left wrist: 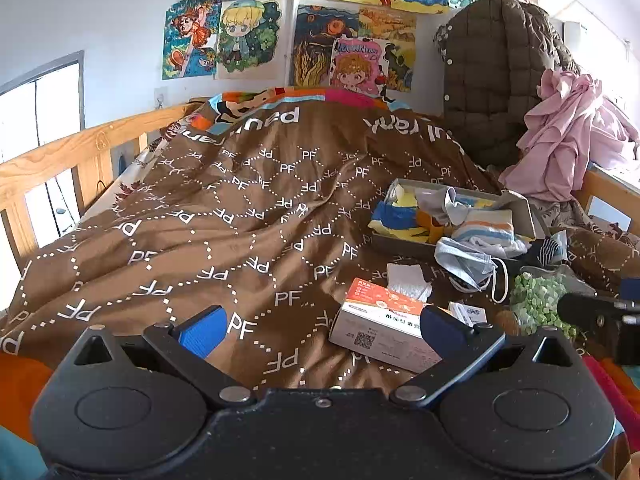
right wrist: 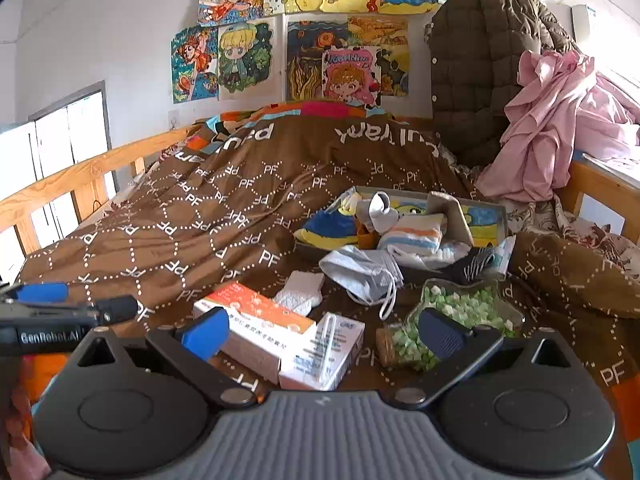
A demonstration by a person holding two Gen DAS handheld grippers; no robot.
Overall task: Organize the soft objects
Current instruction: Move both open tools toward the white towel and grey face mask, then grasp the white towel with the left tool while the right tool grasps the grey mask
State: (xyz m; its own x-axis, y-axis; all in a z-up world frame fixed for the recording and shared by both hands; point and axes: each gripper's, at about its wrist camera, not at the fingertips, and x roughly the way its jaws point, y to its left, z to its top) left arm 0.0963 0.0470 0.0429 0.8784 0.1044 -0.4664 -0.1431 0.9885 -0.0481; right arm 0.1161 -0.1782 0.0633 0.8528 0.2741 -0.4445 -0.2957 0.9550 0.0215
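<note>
1. Socks and cloths lie heaped in and over a shallow grey tray on the brown quilt of the bed, towards its right side. They spill past the tray's near rim, so the sorting looks barely begun.
2. Face masks sprawl just in front of the tray, ear loops trailing. A folded white cloth sits beside them, near the orange tissue box. My guess is that these loose soft pieces belong in the tray.
3. A small white carton touches the tissue box. To its right lies a jar of green-and-white bits, tipped on its side. Both are stiff things and probably stay out of the sorting.
4. The right claw is released, holding nothing, poised low over the two boxes and aimed at the clutter. That suits reaching forward for the masks or the white cloth.
5. The left claw is likewise spread wide and empty, over bare quilt just left of the tissue box, presumably kept clear as a helper.
</note>
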